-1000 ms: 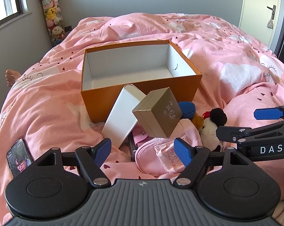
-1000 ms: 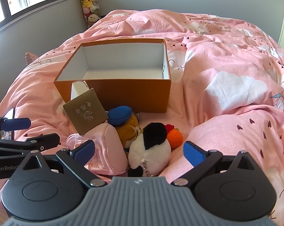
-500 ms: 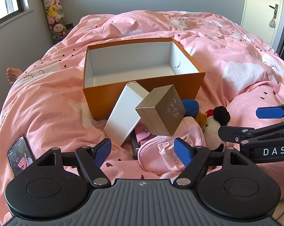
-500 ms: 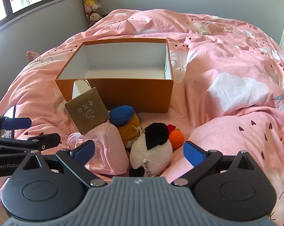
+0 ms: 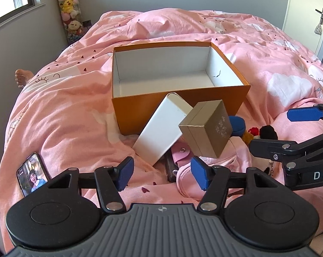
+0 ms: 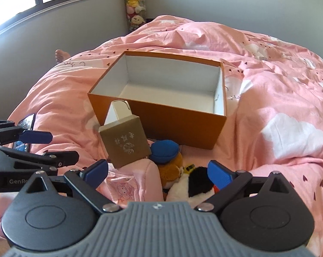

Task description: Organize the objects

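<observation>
An open orange box (image 5: 178,115) with a white, empty inside sits on the pink duvet. Against its front wall leans a white box (image 5: 161,132), and a gold box (image 5: 206,128) is tilted on a pink pouch (image 5: 236,156). My left gripper (image 5: 161,174) hovers just before the white box's lower end; its jaws are closing and the pads press on nothing. My right gripper (image 6: 158,174) is open above a plush toy with a blue cap (image 6: 165,150) and a black-and-white plush (image 6: 193,186), beside the gold box (image 6: 125,143).
A phone (image 5: 31,175) with a lit screen lies on the duvet at the near left. A person's bare foot (image 5: 22,78) rests at the bed's left edge. Stacked plush toys (image 5: 70,6) fill the far corner; a door (image 5: 307,10) stands at the right.
The left gripper's pads have drawn closer together. Both grippers have edged toward the pile in front of the orange box, and the right wrist view has tilted.
</observation>
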Action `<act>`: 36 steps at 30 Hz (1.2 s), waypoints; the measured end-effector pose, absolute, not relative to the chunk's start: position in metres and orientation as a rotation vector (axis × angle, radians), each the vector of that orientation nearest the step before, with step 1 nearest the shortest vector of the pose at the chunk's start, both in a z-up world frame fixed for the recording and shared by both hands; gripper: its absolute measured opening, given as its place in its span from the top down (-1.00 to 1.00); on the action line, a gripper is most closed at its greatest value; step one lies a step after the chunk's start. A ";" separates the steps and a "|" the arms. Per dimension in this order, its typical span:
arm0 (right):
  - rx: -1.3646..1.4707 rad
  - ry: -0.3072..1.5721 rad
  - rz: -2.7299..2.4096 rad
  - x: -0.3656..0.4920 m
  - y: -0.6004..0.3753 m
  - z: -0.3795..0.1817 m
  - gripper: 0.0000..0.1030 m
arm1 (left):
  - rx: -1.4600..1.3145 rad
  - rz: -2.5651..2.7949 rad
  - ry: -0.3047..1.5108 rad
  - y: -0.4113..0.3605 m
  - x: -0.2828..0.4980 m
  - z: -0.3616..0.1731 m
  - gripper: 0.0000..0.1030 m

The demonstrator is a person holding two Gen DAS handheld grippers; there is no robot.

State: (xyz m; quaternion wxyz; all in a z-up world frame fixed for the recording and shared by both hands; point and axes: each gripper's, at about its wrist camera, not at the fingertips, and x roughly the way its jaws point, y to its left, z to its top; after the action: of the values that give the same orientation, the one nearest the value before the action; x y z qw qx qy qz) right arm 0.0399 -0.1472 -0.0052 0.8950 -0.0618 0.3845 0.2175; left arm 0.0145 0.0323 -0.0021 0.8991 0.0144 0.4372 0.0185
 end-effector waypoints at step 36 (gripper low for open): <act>-0.256 0.844 0.596 0.137 -0.114 0.000 -0.23 | 0.380 -0.148 0.938 0.028 0.076 -0.048 -0.59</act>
State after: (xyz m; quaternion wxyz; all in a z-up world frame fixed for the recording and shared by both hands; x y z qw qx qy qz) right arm 0.1369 -0.1139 0.0001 0.8615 -0.1222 0.4025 0.2843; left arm 0.0763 0.0282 -0.0480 0.8721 0.1819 0.4487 -0.0707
